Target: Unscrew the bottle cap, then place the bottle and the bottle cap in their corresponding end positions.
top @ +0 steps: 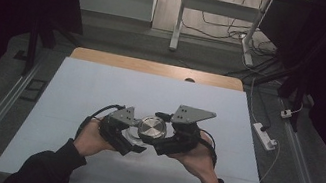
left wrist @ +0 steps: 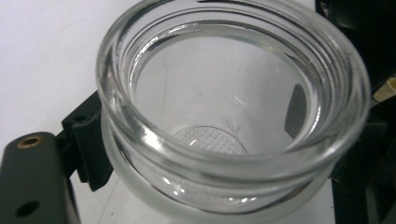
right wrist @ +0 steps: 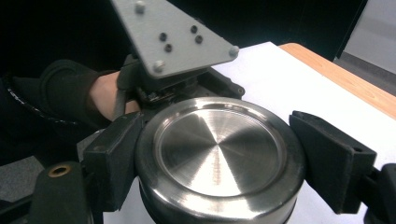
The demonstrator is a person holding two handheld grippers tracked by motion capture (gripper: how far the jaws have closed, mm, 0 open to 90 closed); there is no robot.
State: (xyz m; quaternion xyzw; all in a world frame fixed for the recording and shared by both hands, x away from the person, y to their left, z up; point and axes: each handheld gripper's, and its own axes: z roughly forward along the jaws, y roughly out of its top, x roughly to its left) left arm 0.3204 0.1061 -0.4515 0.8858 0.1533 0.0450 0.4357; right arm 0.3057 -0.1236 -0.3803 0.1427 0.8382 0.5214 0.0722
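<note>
Two hand-held grippers meet at mid-table, w/ a glass jar and its metal lid apart between them. The left gripper [top: 134, 140] has its fingers [left wrist: 86, 140] clenched on the glass jar [left wrist: 224, 116], pads pressing the wall just below the threaded neck; the open mouth tilts toward that gripper's camera, so the empty inside and dimpled base are in plain sight. The right gripper [top: 155, 138] has its fingers [right wrist: 327, 158] grasping the metal lid [right wrist: 219, 154] by its rim, one pad on either side, flat brushed top facing up. In the high view the lid [top: 152, 128] sits just beside the jar, slightly farther from the person.

Holding each part by its sides leaves neck and lid underside free, prob. so the threads can mate or part w/o the fingers in the way. Both are lifted off the white table [top: 101, 85], approx. level w/ each other; each hand steadies one piece. Whether lid is going on or coming off can't be told.
</note>
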